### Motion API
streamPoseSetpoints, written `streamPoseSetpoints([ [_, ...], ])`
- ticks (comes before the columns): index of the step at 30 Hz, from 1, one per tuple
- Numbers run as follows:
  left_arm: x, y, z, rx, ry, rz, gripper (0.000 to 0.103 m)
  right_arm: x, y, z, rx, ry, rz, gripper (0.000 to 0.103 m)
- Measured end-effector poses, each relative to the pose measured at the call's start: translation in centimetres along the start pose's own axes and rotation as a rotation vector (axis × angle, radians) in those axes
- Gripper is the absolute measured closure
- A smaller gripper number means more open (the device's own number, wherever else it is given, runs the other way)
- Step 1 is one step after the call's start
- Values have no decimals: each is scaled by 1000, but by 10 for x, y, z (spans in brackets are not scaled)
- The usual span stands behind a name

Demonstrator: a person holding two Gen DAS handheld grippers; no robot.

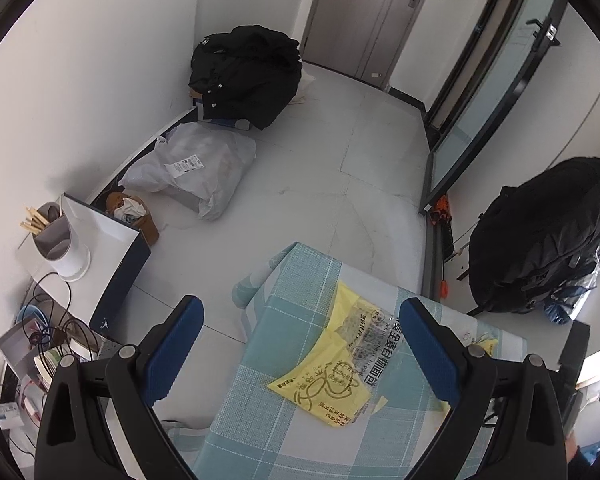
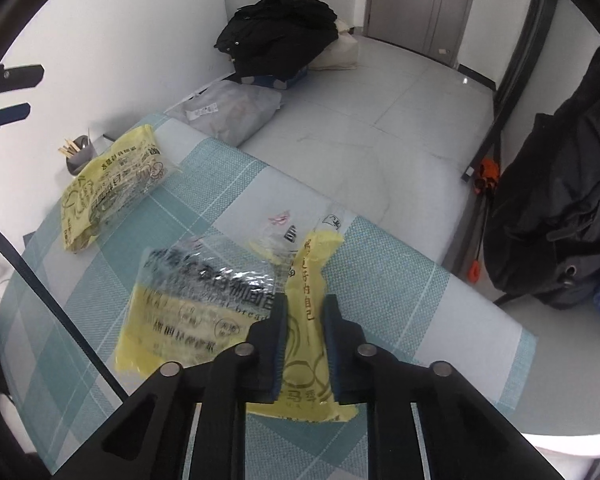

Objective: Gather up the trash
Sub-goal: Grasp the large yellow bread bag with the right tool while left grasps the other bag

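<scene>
The right gripper (image 2: 305,344) is clenched on a yellow bread wrapper (image 2: 306,320) that lies on the table (image 2: 228,184) with its teal checked cloth; the crumpled plastic stands up between the two blue pads, which press its sides. At about 9 o'clock from those pads, touching the held piece, lies a second yellow wrapper (image 2: 188,312) with a clear crinkled top. A third wrapper (image 2: 108,188) rests at 10 o'clock, near the table's far left corner, well apart from the other two.

The left gripper (image 1: 300,352) hangs above the table with its fingers released and spread wide, nothing between them; a yellow wrapper (image 1: 332,364) lies flat on the cloth below the gap.

On the floor at 12 o'clock sit a black jacket (image 2: 280,36) and a grey plastic bag (image 2: 236,108); a black backpack (image 2: 560,208) is at 3 o'clock
</scene>
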State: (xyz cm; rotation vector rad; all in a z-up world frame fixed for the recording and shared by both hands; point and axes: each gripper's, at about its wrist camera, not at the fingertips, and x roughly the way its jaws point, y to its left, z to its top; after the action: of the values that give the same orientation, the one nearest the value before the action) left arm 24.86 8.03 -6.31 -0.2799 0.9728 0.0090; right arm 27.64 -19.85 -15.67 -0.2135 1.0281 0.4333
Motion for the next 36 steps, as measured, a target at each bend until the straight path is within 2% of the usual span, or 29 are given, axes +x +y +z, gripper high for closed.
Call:
streamPoseSetpoints([
  [5, 13, -9, -6, 109, 2, -33, 6, -16, -10, 0, 63, -33, 55, 98],
  [12, 50, -17, -15, 135, 167, -142, 6, -48, -26, 0, 115, -112, 78, 98],
  [17, 71, -27, -19, 174, 237, -139, 6, -66, -35, -5, 132, -150, 78, 98],
  [24, 83, -41, -33, 279, 284, -75, 6, -77, -43, -12, 150, -166, 73, 98],
  [28, 91, -37, -39, 290, 310, -52, 7, -80, -43, -15, 157, -172, 73, 98],
  [29, 89, -38, -40, 302, 295, -49, 7, -80, -43, -15, 158, -174, 71, 98],
  [31, 89, -41, -39, 322, 294, -39, 9, -81, -44, -16, 157, -169, 70, 98],
  [33, 87, -44, -42, 348, 282, -29, 23, -83, -44, -18, 154, -174, 67, 98],
  [35, 86, -47, -44, 383, 271, -7, 31, -84, -44, -18, 155, -174, 68, 98],
  [36, 86, -49, -46, 400, 269, 12, 38, -84, -44, -18, 157, -174, 65, 98],
])
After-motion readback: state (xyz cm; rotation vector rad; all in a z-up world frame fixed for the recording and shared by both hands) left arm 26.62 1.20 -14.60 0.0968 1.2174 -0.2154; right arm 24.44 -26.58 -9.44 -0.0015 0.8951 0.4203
